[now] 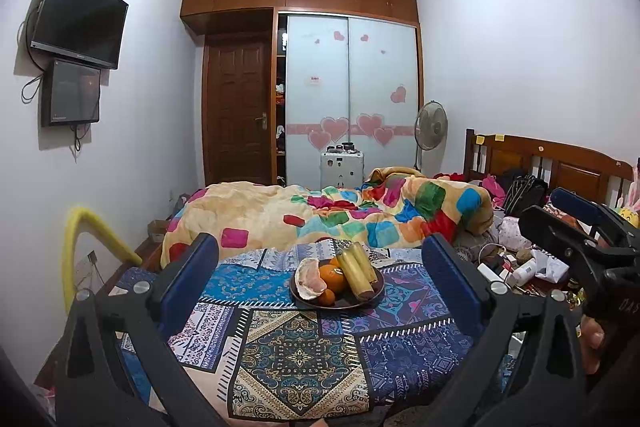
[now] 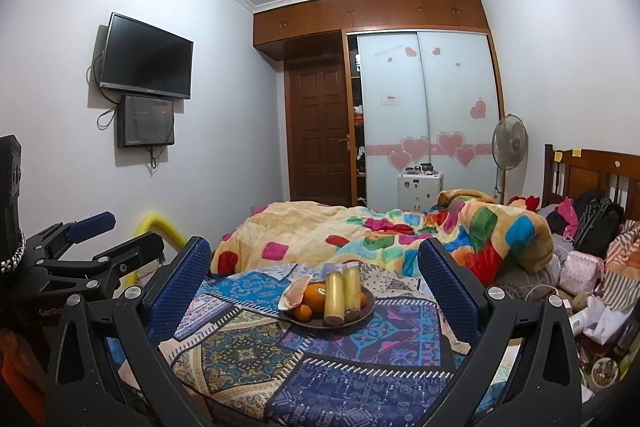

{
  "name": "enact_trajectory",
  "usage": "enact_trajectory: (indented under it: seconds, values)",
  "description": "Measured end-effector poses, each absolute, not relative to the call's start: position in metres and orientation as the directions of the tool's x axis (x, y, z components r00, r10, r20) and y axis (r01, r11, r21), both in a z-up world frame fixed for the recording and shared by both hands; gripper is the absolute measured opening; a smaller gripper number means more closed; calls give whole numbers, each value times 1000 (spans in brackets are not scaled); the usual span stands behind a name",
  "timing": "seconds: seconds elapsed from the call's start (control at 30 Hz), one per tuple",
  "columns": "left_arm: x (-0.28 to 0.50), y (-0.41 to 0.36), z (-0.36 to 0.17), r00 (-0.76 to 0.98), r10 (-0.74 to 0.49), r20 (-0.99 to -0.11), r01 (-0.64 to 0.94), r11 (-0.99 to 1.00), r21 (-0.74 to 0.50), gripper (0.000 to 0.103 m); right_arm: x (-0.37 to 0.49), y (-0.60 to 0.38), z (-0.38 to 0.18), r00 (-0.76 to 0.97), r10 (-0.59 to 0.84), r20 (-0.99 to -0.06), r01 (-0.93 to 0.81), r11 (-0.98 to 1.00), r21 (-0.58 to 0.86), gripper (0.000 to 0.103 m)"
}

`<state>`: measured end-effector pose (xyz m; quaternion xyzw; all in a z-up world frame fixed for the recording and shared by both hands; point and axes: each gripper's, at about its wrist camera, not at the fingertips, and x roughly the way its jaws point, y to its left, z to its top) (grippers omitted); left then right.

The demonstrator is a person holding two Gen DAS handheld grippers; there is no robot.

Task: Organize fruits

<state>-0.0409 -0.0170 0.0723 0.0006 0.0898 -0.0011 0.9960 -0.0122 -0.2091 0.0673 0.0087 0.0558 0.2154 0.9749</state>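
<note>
A dark plate [image 1: 356, 303] sits on a patterned cloth [image 1: 296, 351] on the bed. It holds a peeled pomelo piece [image 1: 309, 282], oranges [image 1: 333, 277] and two yellow sugarcane-like sticks [image 1: 357, 269]. The plate also shows in the right wrist view [image 2: 362, 313], with the pomelo [image 2: 295, 294], an orange [image 2: 315, 297] and the sticks [image 2: 335, 297]. My left gripper [image 1: 320, 263] is open and empty, short of the plate. My right gripper [image 2: 314, 267] is open and empty, also short of the plate. The right gripper shows in the left view [image 1: 576, 223]; the left gripper shows in the right view [image 2: 100, 231].
A crumpled colourful blanket [image 1: 340, 215] lies behind the plate. Clutter of bags and bottles [image 1: 520, 263] lies to the right by the wooden headboard [image 1: 560, 163]. A yellow padded rail [image 1: 92, 231] stands at the bed's left edge. A wardrobe, door and fan stand at the far wall.
</note>
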Motion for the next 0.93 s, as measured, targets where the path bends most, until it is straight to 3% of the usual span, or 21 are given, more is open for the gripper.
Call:
enact_trajectory:
  seconds: [0.93]
  values:
    - [-29, -14, 62, 978, -10, -206, 4, 999, -32, 103, -6, -212, 67, 903, 414, -115, -412, 910, 43, 103]
